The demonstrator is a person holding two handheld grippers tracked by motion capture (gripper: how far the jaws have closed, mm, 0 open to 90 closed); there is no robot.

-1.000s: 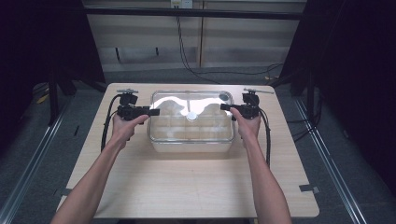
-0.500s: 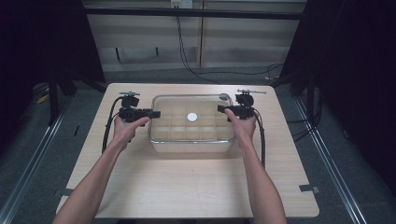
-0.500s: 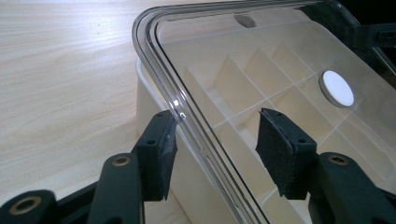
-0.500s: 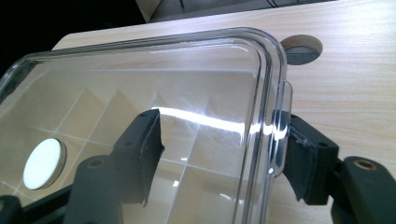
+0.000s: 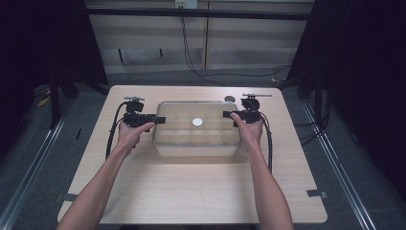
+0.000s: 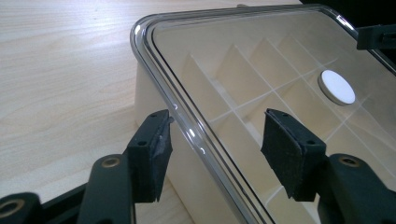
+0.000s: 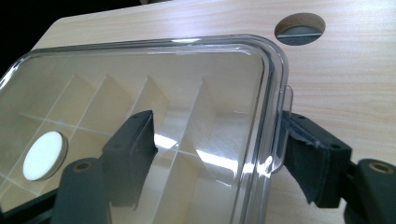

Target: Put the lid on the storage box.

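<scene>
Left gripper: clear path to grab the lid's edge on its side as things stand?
Probably yes. The left gripper already straddles the clear lid rim, jaws just opened, pads off the plastic; nothing sits between them and the edge.

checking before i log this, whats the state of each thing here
lid: clear, lying flat on the box, closed
box: upright on the table, dividers inside
white disc: flat at the lid's middle
left gripper: jaws just opening, astride the lid's rim, not pressing
right gripper: jaws just opening, astride the lid's rim

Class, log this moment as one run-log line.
lid: on box | left gripper: open, astride lid edge | right gripper: open, astride lid edge
</scene>
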